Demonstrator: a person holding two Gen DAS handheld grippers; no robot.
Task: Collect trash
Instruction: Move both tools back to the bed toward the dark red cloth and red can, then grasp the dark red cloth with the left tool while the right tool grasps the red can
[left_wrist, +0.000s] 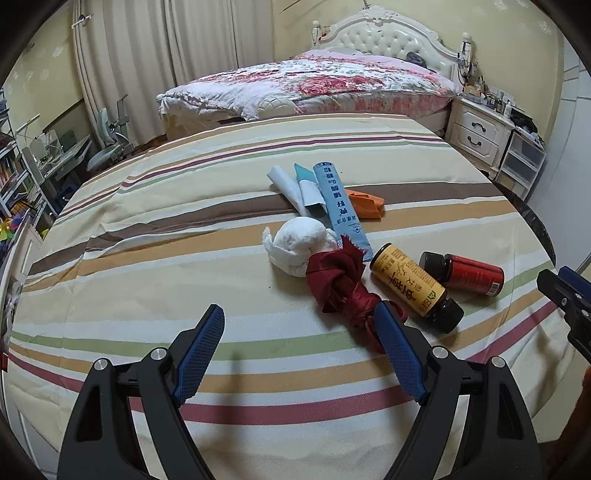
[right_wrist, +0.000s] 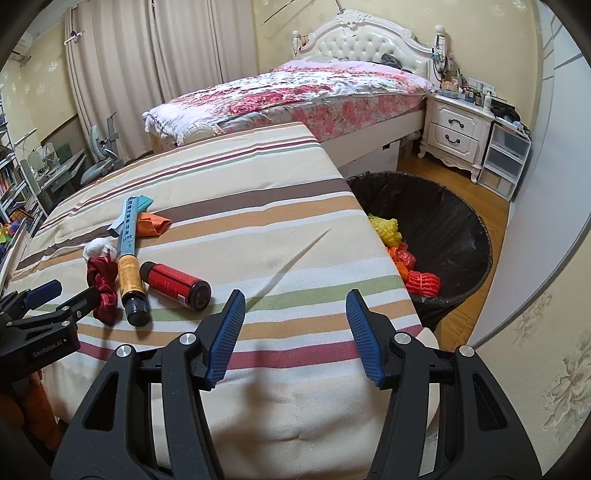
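- The trash lies in a loose cluster on the striped surface (left_wrist: 147, 229): a dark red knotted cloth (left_wrist: 343, 284), a white crumpled wad (left_wrist: 299, 245), a yellow bottle (left_wrist: 410, 286), a red bottle (left_wrist: 467, 274), a long blue packet (left_wrist: 338, 205), an orange scrap (left_wrist: 365, 204) and some white and teal paper (left_wrist: 295, 184).
- The red cloth touches the white wad and lies just beside the yellow bottle; the two bottles lie on their sides, close together.
- The left claw (left_wrist: 301, 326) hovers above the near end of the red cloth with its jaws spread wide and nothing between them; one pad overlaps the cloth's end in the left wrist view, but I cannot tell whether it touches.
- The right claw (right_wrist: 295, 314) hangs over bare stripes near the surface's edge, jaws parted and empty.
- A black-lined bin (right_wrist: 461, 221) stands on the floor against that edge, well apart from the cluster.
- Inside it sit a yellow mesh piece (right_wrist: 386, 229) and orange-red mesh pieces (right_wrist: 421, 280), so some collecting looks done.
- My guess is that most of the work remains: all seven or so pieces on the surface are uncollected, and the red cloth seems next.
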